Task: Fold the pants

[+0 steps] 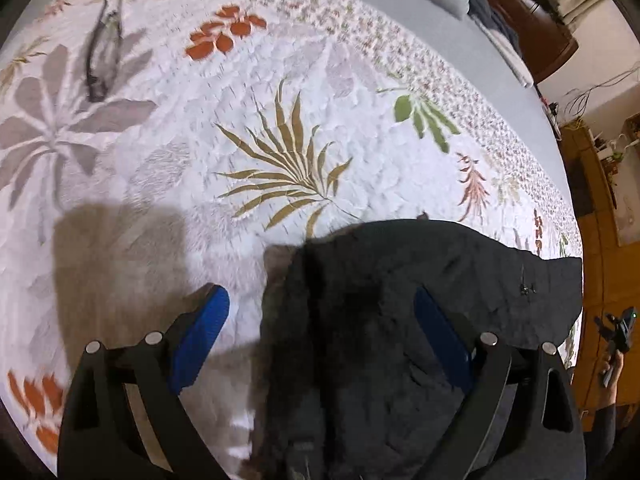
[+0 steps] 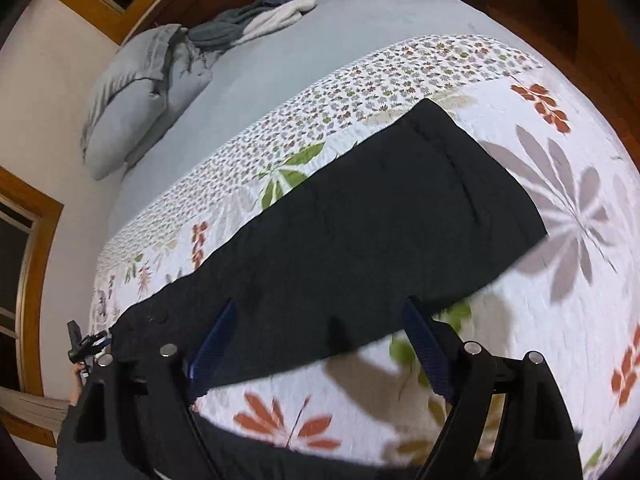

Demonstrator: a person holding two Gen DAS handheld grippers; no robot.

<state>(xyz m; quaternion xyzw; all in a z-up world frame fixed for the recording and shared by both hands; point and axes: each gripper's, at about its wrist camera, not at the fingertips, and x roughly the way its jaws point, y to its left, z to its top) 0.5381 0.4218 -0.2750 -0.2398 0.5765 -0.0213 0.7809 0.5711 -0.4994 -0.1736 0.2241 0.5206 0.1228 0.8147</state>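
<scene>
The pants [image 2: 360, 240] lie spread as a long dark strip across the quilt [image 2: 560, 320] on the bed [image 2: 280, 60], running in the right wrist view from the lower left up to a squared end near the quilt's small-flowered border. That far end lies flat. The near long edge is blurred.

The right claw [image 2: 320, 344] stands wide, its blue fingers [image 2: 216, 344] well apart and gripping nothing. The left-side finger hangs over the near edge of the pants; the other is over bare quilt with a green leaf print under it. Whether either touches the cloth, I cannot tell.

In the left wrist view the pants [image 1: 400, 300] show as a rumpled dark mass filling the lower middle and right of the picture. The left claw [image 1: 320, 328] is also wide, holding nothing. One blue finger [image 1: 200, 336] is over quilt [image 1: 160, 140] beside the cloth, the other over the cloth itself. A shadow falls on the quilt left of the pants.

A small dark, narrow object [image 1: 104, 56] lies alone on the quilt, well apart from the pants; what it is cannot be told.

At the head of the bed lie a pillow [image 2: 132, 108] and a bundle of grey and white cloth [image 2: 256, 16].
</scene>
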